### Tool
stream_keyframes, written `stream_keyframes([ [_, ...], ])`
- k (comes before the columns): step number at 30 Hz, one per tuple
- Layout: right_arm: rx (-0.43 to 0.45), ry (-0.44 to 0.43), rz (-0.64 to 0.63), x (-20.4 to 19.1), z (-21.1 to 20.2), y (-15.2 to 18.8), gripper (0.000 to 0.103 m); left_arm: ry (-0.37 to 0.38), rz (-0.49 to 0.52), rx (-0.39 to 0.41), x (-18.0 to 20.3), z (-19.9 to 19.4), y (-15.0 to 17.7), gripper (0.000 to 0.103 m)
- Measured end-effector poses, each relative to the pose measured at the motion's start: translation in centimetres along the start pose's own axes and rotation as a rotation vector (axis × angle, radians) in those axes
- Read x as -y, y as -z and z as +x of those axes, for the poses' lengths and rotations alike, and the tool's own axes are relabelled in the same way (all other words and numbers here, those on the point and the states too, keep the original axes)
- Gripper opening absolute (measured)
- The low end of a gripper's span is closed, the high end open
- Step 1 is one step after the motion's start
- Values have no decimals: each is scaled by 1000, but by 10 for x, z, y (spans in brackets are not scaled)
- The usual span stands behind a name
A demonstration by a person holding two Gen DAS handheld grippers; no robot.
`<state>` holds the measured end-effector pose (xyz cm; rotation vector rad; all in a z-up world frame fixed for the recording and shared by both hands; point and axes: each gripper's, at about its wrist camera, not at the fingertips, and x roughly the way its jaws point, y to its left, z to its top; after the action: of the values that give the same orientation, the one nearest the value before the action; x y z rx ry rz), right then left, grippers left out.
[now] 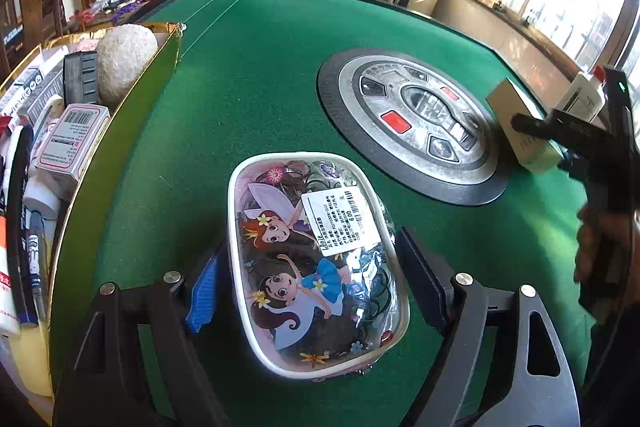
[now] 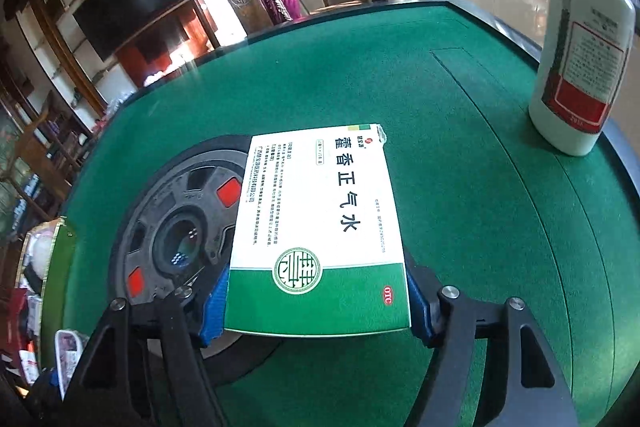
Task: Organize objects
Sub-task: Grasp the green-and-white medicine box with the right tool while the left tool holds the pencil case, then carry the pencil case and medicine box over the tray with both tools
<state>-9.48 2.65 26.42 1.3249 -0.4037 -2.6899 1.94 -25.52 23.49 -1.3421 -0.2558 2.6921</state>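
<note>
Two containers noted. First, a gold-edged box [image 1: 158, 67] at ten o'clock in my left view, sitting on the green table [image 1: 248, 75]. It is crowded: a pale rough ball [image 1: 124, 59] at its far end, a dark grey block [image 1: 80, 77] beside the ball, a pink-and-white carton [image 1: 70, 143] nearer me, pens [image 1: 34, 259] and other small packets I cannot read. Second, a clear pouch [image 1: 316, 263] with cartoon fairies and a white barcode label, lying flat on the felt at six o'clock; dark hair ties show through its plastic.

My left gripper [image 1: 316, 287] straddles that pouch, jaws wide. A gap shows on each side, so the pads do not press it.

My right gripper [image 2: 318, 307] has a green-and-white medicine box [image 2: 320, 227] between its blue pads [image 2: 216, 311]. Both pads sit against the box's sides, so I read this as a grip, though it may be loose. The box hangs partly over the round control panel [image 2: 176, 227] in the table's middle. A white bottle [image 2: 580, 67] with a red cap stands upright at two o'clock in my right view, near the table edge.
</note>
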Motion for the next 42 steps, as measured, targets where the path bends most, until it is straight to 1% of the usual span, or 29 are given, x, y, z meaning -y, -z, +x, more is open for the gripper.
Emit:
stream_keyframes([
  [3,49,-107,-8,-5,-33,15,71,14,-12,9,-1,-2,0,80],
  [5,74,-183,-28,-14,-52,27,71,16,-17,26,-1,-6,-1,80],
  [7,88,-246,-52,-30,-64,39,71,16,-27,36,-2,-7,-1,80],
  [10,63,-308,-94,-50,-59,46,71,11,-41,48,-4,-9,-2,80],
  [12,53,-323,-131,-61,-58,52,71,-10,-41,66,-5,-12,-2,80],
  [15,26,-353,-152,-71,-52,59,71,-23,-44,93,-6,-16,-2,80],
  [19,15,-364,-168,-75,-45,59,71,-38,-34,99,-4,-16,-2,80],
  [30,10,-347,-195,-74,-42,62,71,-85,-10,125,1,-16,-2,80],
  [37,12,-346,-199,-73,-44,63,71,-149,16,166,6,-22,0,80],
  [42,12,-347,-221,-78,-44,66,71,-196,52,208,11,-35,3,80],
])
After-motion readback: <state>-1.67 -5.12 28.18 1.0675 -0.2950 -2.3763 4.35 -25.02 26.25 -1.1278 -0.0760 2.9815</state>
